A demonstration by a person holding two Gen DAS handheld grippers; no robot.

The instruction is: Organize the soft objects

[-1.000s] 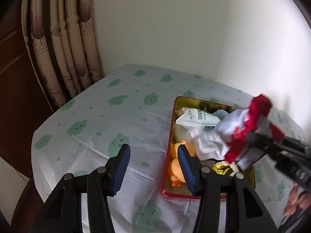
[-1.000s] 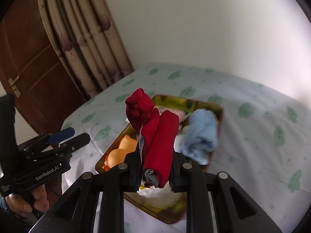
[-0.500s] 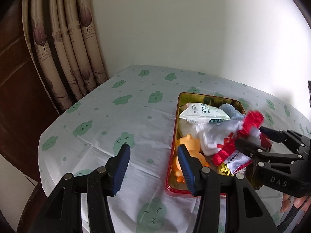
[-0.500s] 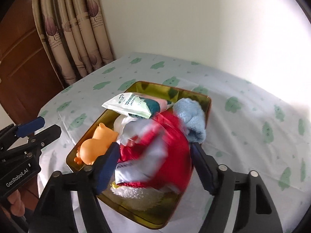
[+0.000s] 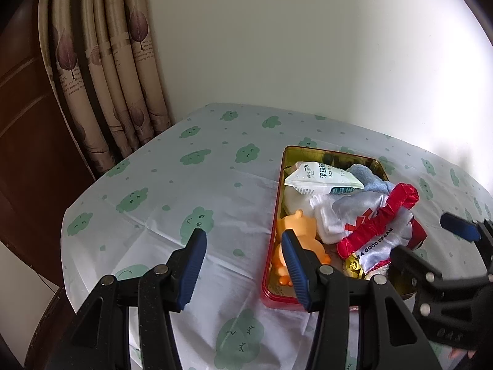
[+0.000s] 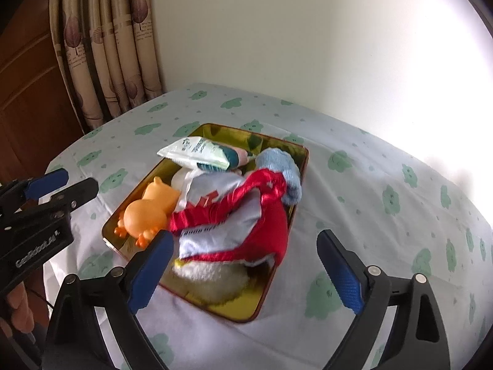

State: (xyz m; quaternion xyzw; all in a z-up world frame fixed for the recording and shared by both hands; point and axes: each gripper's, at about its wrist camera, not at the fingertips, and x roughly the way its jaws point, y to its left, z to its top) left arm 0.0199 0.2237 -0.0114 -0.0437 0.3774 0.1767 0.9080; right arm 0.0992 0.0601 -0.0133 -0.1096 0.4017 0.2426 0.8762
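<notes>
Right wrist view, table: a table under a white cloth printed with green cloud faces (image 6: 354, 166) fills the scene, also seen from the left wrist camera (image 5: 172, 185); it meets a plain cream wall behind.
Curtain: a beige pleated curtain with dark leaf prints (image 6: 107, 46) hangs at the table's far left corner (image 5: 101, 71), beside brown wooden panelling.
Tin: a rectangular gold-lined metal tin with a red outer rim (image 6: 271, 283) sits on the cloth (image 5: 274, 246), piled with soft things.
Right gripper: the black right gripper with blue finger pads (image 6: 246, 274) has its jaws spread wide and holds nothing; its fingers straddle the near end of the tin. From the left wrist camera it shows at the right edge (image 5: 431, 243).
Left gripper: the black left gripper with blue pads (image 5: 243, 265) is likewise wide apart and empty, poised above the cloth at the tin's left side; it shows at the left edge from the right wrist camera (image 6: 58, 188).
Red cloth: a shiny red and white satin cloth with printed lettering (image 6: 240, 225) lies loose on top of the pile inside the tin (image 5: 379, 231), touching neither gripper.
Cream plush: a fuzzy cream item (image 6: 212, 280) lies under the satin cloth.
Orange toy: an orange rubber animal toy (image 6: 151, 209) lies in the tin's left part (image 5: 295, 237).
Packet: a white and green soft plastic packet (image 6: 197, 154) rests across the far end (image 5: 320, 178).
Blue towel: a light blue fluffy towel (image 6: 283, 172) lies beside the packet (image 5: 366, 178).
</notes>
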